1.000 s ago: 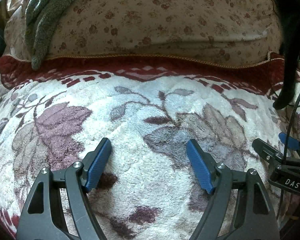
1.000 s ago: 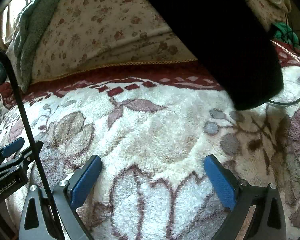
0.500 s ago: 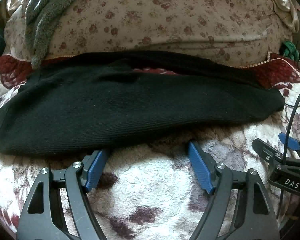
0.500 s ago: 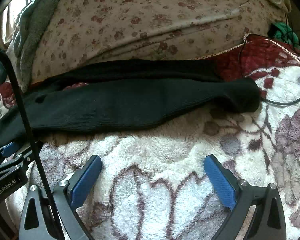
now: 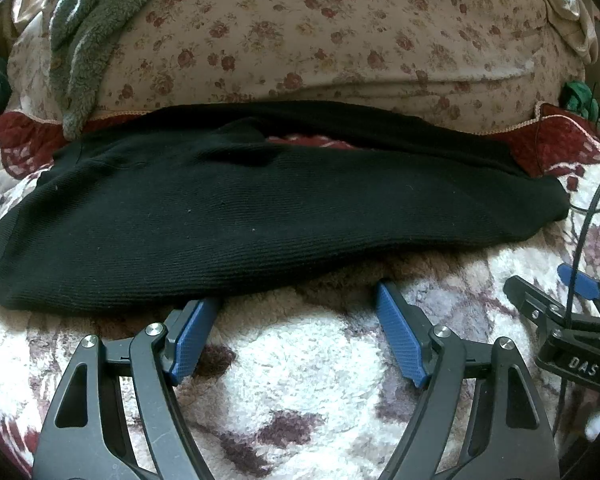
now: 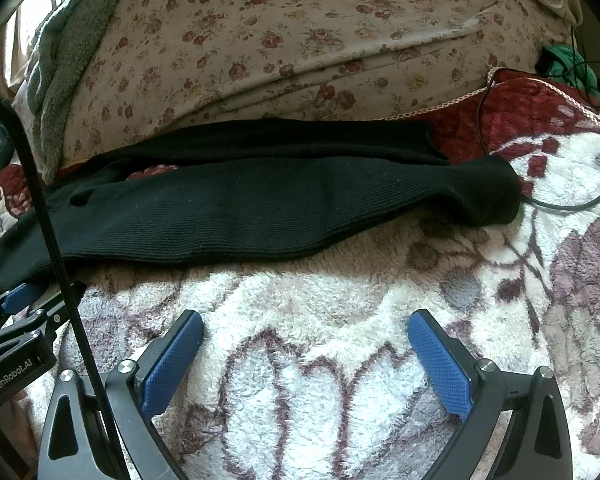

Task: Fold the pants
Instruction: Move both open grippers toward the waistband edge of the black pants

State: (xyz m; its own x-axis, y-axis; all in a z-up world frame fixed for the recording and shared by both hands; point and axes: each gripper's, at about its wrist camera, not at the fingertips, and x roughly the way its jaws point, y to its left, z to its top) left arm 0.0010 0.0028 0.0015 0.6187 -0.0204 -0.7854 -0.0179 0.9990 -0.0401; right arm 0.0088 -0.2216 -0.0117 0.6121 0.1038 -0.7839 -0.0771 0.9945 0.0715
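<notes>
Holding both grippers released, I see the black ribbed knit pants [image 5: 260, 216] lying flat across the fluffy white floral blanket [image 5: 300, 360]. My left gripper [image 5: 296, 332] has one blue pad [image 5: 192, 332] touching the hem; my right gripper [image 6: 306, 360] hovers near, empty.

Home bedroom, fleece floral blanket [image 5: 300, 364], flowered quilt [image 5: 340, 32] on bed

A fleecy leaf-patterned blanket [image 6: 320, 380] lies before a floral quilt [image 5: 320, 28], a grey towel [image 5: 84, 48] draped over it
</notes>
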